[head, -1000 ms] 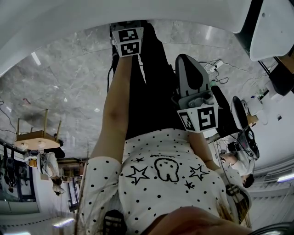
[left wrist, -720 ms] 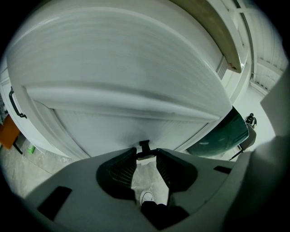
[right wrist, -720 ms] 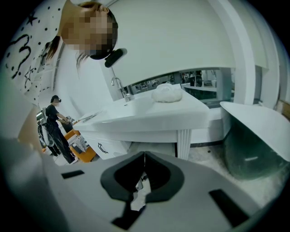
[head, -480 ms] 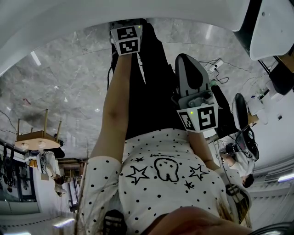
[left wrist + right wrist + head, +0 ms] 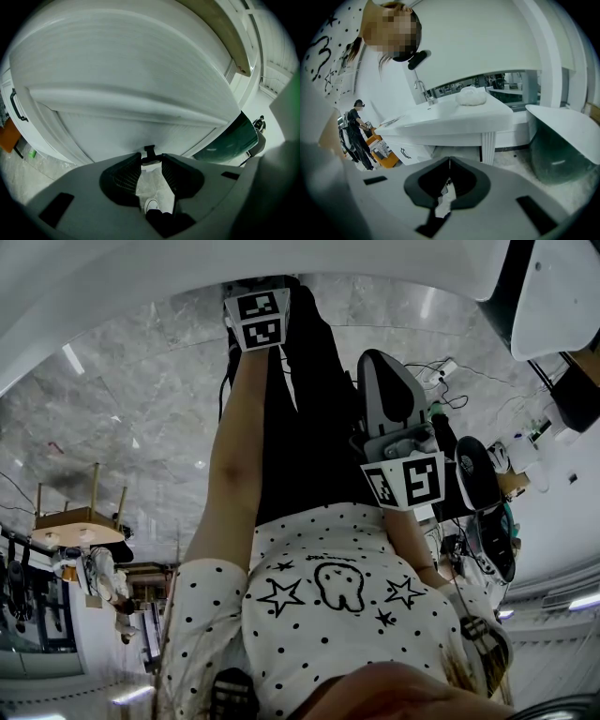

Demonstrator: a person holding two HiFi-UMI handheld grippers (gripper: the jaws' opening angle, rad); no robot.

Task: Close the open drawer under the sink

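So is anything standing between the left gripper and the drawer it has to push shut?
Nothing visible. The left gripper is right at the white drawer front, with its jaws closed on the small dark handle. Whether anything blocks the drawer's way in cannot be seen from these views.

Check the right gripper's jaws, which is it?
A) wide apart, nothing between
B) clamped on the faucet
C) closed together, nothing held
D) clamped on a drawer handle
C: in the right gripper view, the right gripper's jaws meet tip to tip with nothing between them, and the sink counter and faucet stand well beyond them, untouched.
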